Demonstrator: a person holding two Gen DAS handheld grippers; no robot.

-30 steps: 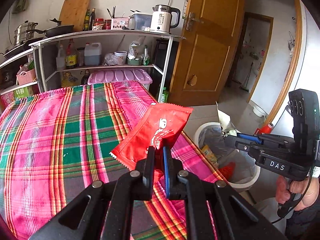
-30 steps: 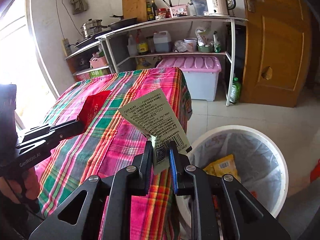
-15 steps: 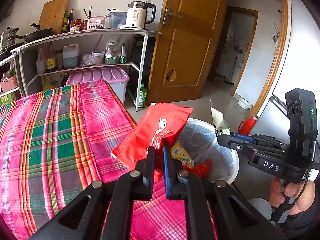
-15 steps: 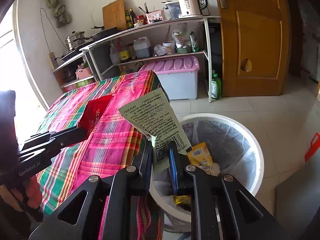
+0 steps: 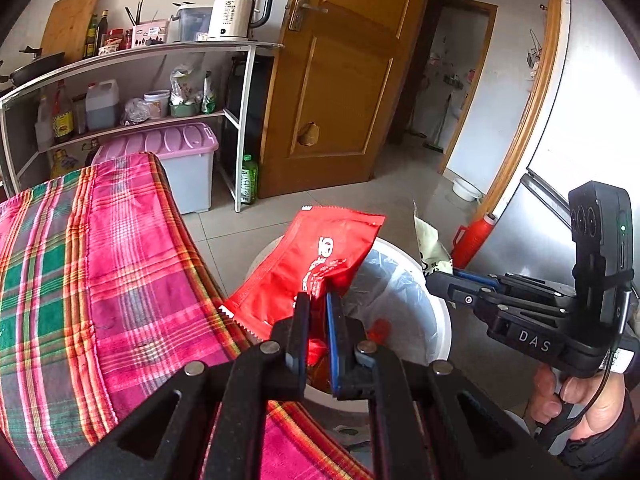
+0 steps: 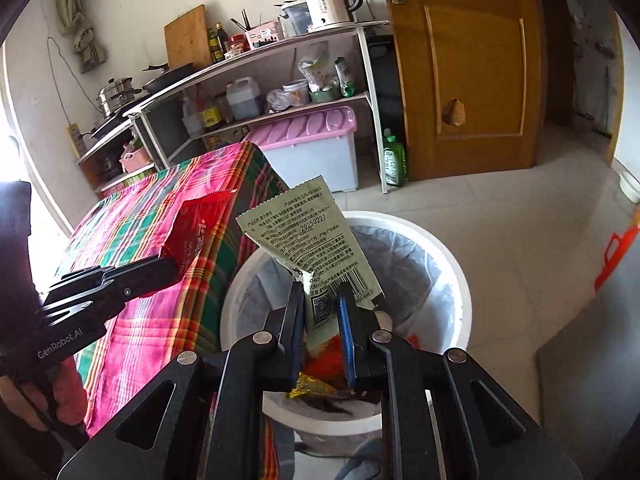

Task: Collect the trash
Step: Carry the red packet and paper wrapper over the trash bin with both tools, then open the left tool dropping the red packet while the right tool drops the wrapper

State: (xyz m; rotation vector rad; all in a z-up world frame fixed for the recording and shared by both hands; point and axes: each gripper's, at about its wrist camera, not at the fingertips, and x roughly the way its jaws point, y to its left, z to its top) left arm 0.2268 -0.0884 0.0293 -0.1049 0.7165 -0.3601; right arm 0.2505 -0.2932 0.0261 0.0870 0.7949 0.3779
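Both grippers have swung from the plaid-covered table (image 5: 100, 280) to the white bin (image 6: 448, 264), left gripper (image 5: 316, 320) clamped on a red wrapper (image 5: 312, 264), right gripper (image 6: 320, 316) pinching a green wrapper (image 6: 312, 240), apparently ready to drop.

Your left wrist camera rides just behind the left gripper (image 5: 316, 312), looking forward and steeply down along its fingers, past the near corner of the plaid-covered table (image 5: 100, 280) to the white bin (image 5: 436, 320) on the floor just beside it. Your right wrist camera sits likewise behind the right gripper (image 6: 320, 312), closer over the bin (image 6: 460, 280), its rim filling the middle. Both face the shelf rack (image 5: 160, 52) and the wooden door (image 5: 340, 80) on the far side. They share bin, table corner, rack and door, and each catches the other gripper at its edge.
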